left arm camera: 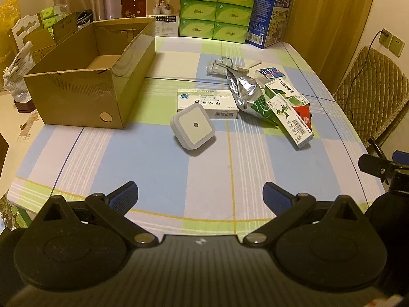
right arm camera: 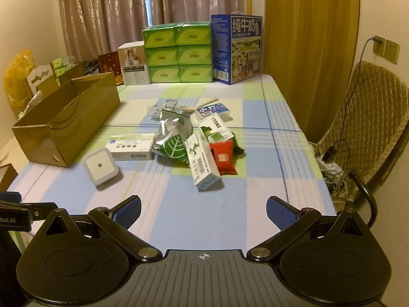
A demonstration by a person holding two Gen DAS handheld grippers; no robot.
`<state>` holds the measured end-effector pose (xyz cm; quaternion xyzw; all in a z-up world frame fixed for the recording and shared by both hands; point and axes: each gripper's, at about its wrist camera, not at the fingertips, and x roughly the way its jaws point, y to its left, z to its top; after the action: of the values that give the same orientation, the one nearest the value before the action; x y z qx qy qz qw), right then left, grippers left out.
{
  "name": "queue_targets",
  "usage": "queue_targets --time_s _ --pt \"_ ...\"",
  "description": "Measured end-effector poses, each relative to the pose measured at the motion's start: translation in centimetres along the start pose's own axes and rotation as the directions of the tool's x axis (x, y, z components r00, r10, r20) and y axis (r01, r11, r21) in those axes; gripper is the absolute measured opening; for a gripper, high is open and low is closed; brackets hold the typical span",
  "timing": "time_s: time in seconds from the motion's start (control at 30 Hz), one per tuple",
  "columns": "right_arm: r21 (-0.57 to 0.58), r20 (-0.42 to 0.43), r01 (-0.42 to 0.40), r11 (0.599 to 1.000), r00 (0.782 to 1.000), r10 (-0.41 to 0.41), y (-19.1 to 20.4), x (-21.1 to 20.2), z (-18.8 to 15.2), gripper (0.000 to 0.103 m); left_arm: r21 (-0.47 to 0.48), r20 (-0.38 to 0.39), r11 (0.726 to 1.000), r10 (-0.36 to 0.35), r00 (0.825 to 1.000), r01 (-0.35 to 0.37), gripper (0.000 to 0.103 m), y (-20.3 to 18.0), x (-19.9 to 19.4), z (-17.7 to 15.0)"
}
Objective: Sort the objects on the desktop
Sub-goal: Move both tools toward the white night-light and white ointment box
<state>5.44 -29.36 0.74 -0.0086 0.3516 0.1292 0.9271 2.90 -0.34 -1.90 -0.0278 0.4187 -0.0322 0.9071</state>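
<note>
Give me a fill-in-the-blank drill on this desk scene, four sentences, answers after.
1. The cardboard box on the table's left holds ____.
2. Both the left gripper and the right gripper have their jaws ____.
3. The white square night light lies apart from the pile, nearest the ____ gripper.
4. The red packet lies beside a long ____-and-white carton.

Answers: nothing; open; left; green

A: Where does the left wrist view sit?

B: Low over the near edge of the bench (left arm camera: 76, 153), angled down and forward, with the cardboard box (left arm camera: 84, 87) close on its left.

A: And the right wrist view?

B: Beside it, further right, facing the same way. Both share the pile of packets (right arm camera: 199, 143), the box and the green cartons (right arm camera: 179, 51) at the back.
</note>
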Motion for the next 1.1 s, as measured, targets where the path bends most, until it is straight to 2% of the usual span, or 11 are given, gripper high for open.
queue_targets --time_s 0.17,0.43,0.53,0.6,0.7,0.83,1.1 --pt "-0.001 -0.024 0.007 1.0 1.0 -0.007 0.3 0.4 0.1 0.101 -0.001 -0.012 1.0 0.001 1.0 -0.001 0.102 0.0 0.2 -0.1" --pt "-0.015 -0.014 0.024 1.0 1.0 -0.024 0.7 0.6 0.3 0.101 -0.016 -0.024 1.0 -0.002 1.0 0.002 0.102 0.3 0.6 0.1" --pt "-0.059 0.009 0.026 0.998 1.0 -0.026 1.0 0.7 0.3 0.101 -0.011 -0.029 1.0 -0.006 1.0 0.006 0.102 0.3 0.7 0.1" --pt "-0.104 -0.003 0.049 0.993 0.999 -0.049 1.4 1.0 0.4 0.101 0.0 -0.025 1.0 -0.002 1.0 0.002 0.102 0.1 0.8 0.1" --pt "-0.103 -0.035 0.078 0.992 0.996 -0.082 1.2 1.6 0.6 0.101 0.016 -0.022 1.0 0.005 1.0 -0.005 0.102 0.0 1.0 0.3" --pt "-0.064 -0.054 0.068 0.996 0.996 -0.071 0.5 2.1 0.6 0.101 0.031 -0.013 0.999 -0.011 1.0 0.011 0.102 0.0 1.3 0.4" --pt "-0.078 -0.044 0.055 0.995 0.997 -0.059 0.6 2.7 1.1 0.101 0.079 -0.021 0.995 -0.058 0.998 0.06 0.102 -0.4 2.5 0.6"
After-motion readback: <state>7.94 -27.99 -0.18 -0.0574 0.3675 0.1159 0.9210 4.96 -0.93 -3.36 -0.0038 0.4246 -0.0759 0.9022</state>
